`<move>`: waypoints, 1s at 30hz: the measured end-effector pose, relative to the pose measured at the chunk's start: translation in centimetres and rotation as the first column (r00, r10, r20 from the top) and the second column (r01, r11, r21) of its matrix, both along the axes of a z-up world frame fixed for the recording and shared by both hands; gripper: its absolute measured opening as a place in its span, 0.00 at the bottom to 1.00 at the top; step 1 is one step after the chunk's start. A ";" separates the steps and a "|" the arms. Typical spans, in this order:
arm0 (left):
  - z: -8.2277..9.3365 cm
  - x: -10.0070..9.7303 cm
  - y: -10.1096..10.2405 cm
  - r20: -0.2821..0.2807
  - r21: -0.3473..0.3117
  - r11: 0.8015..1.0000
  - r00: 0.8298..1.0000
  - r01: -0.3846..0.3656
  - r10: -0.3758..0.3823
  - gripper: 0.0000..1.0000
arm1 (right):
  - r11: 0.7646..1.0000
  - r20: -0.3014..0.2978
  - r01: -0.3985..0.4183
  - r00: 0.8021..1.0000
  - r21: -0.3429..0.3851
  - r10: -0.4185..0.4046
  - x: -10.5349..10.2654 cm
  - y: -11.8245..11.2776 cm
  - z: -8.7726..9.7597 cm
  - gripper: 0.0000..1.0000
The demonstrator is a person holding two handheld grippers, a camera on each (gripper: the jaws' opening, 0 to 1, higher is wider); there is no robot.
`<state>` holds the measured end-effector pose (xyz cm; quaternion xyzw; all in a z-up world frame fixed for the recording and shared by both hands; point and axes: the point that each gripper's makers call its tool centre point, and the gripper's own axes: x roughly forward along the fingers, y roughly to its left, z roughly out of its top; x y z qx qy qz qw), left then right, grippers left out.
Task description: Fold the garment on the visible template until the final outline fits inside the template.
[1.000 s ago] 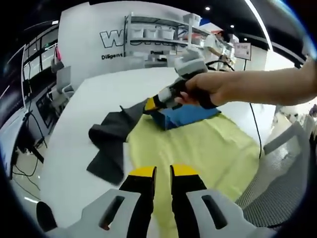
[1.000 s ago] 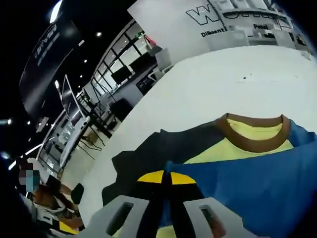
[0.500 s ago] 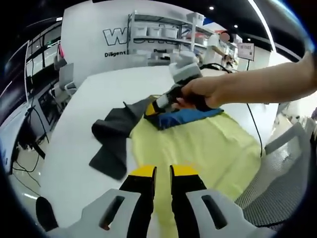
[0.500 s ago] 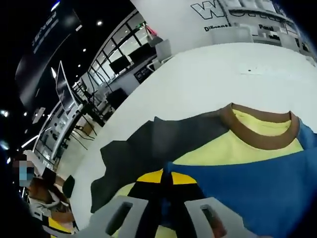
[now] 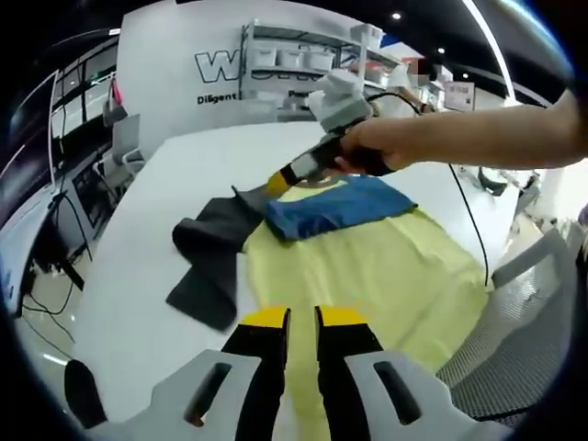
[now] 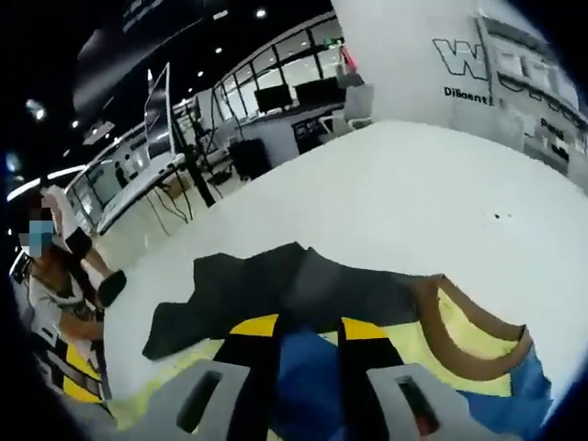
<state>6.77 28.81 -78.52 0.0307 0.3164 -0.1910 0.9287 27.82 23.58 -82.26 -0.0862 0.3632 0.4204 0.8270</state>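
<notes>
The garment (image 5: 367, 266), yellow with a blue panel (image 5: 335, 207) and a dark grey sleeve (image 5: 209, 262), lies on the white table (image 5: 138, 266). A second ago the right gripper (image 5: 285, 176) was clamped on the blue edge; it has now let go, its jaws parted, and has risen above the far end of the garment near the brown collar (image 6: 469, 335). The left gripper (image 5: 303, 317) hovers over the garment's near yellow end as before, jaws nearly together and holding nothing.
</notes>
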 end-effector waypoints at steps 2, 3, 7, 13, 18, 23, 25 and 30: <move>0.0 0.0 0.1 0.000 0.000 1.000 1.000 -0.002 0.002 0.09 | 0.999 -0.008 -0.043 0.999 -0.026 0.043 -0.3 0.0 -0.5 0.25; 0.0 0.0 0.1 0.000 0.000 1.000 1.000 -0.003 0.003 0.09 | 0.994 0.003 -0.102 0.995 -0.042 0.102 -0.6 0.2 -0.7 0.27; 0.0 0.0 0.3 0.001 -0.002 1.000 1.000 -0.006 0.006 0.09 | 0.982 -0.001 -0.178 0.984 -0.060 0.179 -1.3 0.6 -1.3 0.30; 0.0 0.0 0.6 0.002 -0.001 1.000 1.000 -0.012 0.012 0.09 | 0.963 0.021 -0.259 0.965 -0.077 0.262 -1.7 1.5 -1.9 0.30; 0.0 0.0 0.9 0.002 -0.001 1.000 1.000 -0.023 0.023 0.09 | 0.956 0.018 -0.279 0.959 -0.089 0.281 -1.7 1.9 -2.5 0.19; -0.1 -0.1 1.1 0.001 -0.001 1.000 1.000 -0.029 0.029 0.09 | 0.951 0.028 -0.285 0.957 -0.121 0.290 -1.9 1.5 -2.7 0.03; -0.1 -0.2 1.1 -0.001 0.000 1.000 1.000 -0.030 0.030 0.09 | 0.951 0.045 -0.282 0.956 -0.126 0.290 -1.8 1.4 -2.4 0.00; -0.4 -0.2 1.0 -0.008 0.001 1.000 1.000 -0.026 0.026 0.09 | 0.969 0.097 -0.244 0.964 -0.048 0.247 -1.3 1.4 -1.1 0.00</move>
